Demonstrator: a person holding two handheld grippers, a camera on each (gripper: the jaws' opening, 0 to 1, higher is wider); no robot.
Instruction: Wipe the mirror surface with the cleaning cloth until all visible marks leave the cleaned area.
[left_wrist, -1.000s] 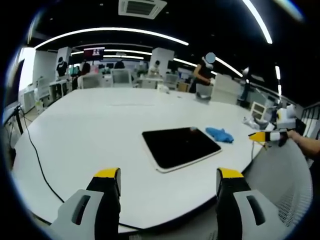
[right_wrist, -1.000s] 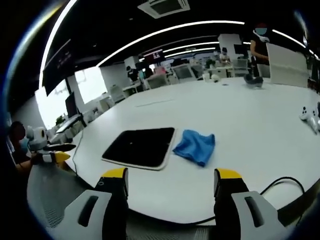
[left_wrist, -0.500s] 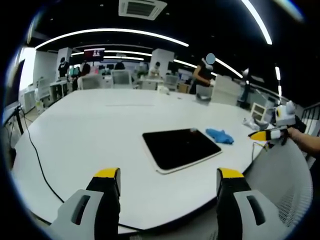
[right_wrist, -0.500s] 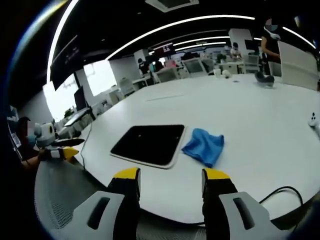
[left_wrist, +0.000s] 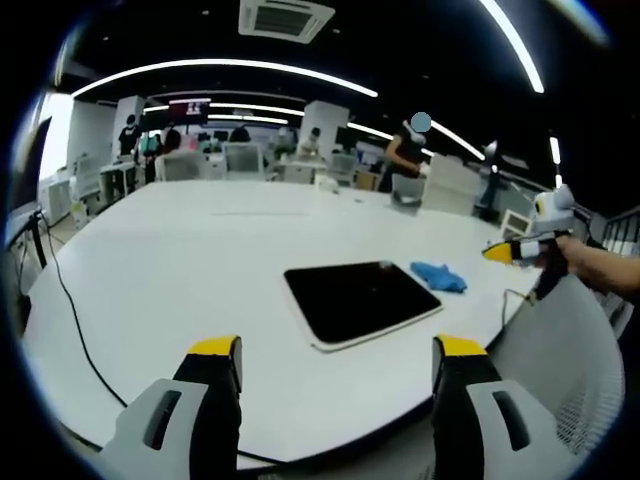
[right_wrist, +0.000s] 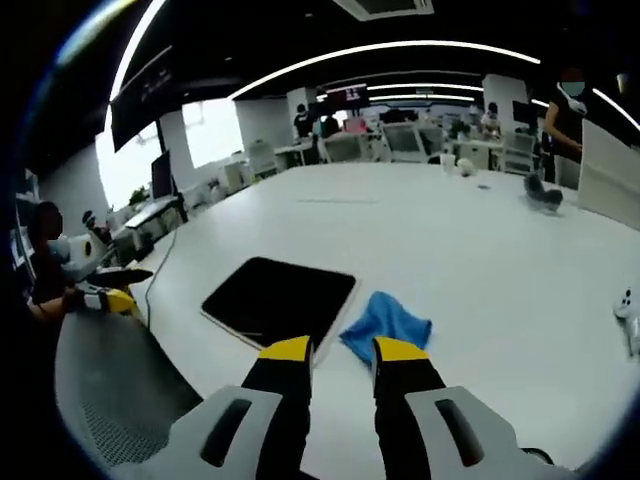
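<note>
I am looking along my left gripper (left_wrist: 338, 365): two grey moulded jaws, each ending in a black finger capped with a yellow tip, each grey shell bearing a dark oval slot. My right gripper (right_wrist: 343, 352) is showing the same build: grey shells with dark oval slots, black fingers, yellow caps. In the left gripper view, my right gripper (left_wrist: 505, 251) is appearing at the right edge as a yellow-tipped, dark-bodied tool with a pale part on top, and my hand (left_wrist: 590, 266) behind it is wearing no sleeve that I can make out.
</note>
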